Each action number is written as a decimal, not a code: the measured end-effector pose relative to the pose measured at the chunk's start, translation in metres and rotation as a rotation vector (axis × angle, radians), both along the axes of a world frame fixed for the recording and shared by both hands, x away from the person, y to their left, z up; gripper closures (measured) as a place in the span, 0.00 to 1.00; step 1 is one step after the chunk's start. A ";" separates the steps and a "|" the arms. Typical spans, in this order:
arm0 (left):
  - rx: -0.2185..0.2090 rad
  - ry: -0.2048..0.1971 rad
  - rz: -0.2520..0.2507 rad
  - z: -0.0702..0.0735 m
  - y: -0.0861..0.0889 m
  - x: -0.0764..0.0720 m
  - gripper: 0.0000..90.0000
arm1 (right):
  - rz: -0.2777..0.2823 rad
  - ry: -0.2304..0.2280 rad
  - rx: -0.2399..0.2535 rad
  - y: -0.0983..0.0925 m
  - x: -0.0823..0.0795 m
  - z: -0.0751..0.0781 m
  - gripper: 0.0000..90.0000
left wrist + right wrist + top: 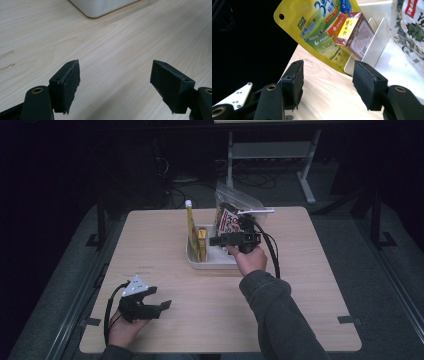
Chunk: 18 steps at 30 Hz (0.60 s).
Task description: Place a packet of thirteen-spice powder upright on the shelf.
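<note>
Your right gripper (216, 240) hangs over the white bin (216, 262) mid-worktop, jaws apart, nothing between them. In the bin the yellow pouch (322, 30) and small box (358, 32) stand upright against a divider, a printed bag (229, 221) beside them. Your left gripper (159, 298) rests low at the near left worktop (310, 285), jaws apart and empty.

Bare table (200, 310) near side; white bin (212, 262) blocks centre

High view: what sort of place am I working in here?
Probably a lab or test workspace, not a home. A lone wooden table stands on grey carpet in a dark room, cables trail on the floor behind it, and a white tray holds staged snack packets.
</note>
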<state>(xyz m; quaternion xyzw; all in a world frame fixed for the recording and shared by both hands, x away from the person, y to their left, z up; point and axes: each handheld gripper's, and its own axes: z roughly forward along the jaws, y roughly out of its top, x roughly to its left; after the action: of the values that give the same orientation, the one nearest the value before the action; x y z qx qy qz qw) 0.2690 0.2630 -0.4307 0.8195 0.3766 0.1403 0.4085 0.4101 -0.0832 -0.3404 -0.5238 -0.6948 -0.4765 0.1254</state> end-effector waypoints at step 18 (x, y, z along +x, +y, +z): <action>-0.002 0.005 0.002 0.000 0.000 0.000 0.25 | 0.000 0.024 0.021 -0.031 -0.017 -0.016 0.45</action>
<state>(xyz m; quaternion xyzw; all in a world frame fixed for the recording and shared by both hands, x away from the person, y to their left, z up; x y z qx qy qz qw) 0.2688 0.2628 -0.4308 0.8191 0.3786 0.1382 0.4084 0.3934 -0.1139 -0.3568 -0.5282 -0.6882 -0.4775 0.1392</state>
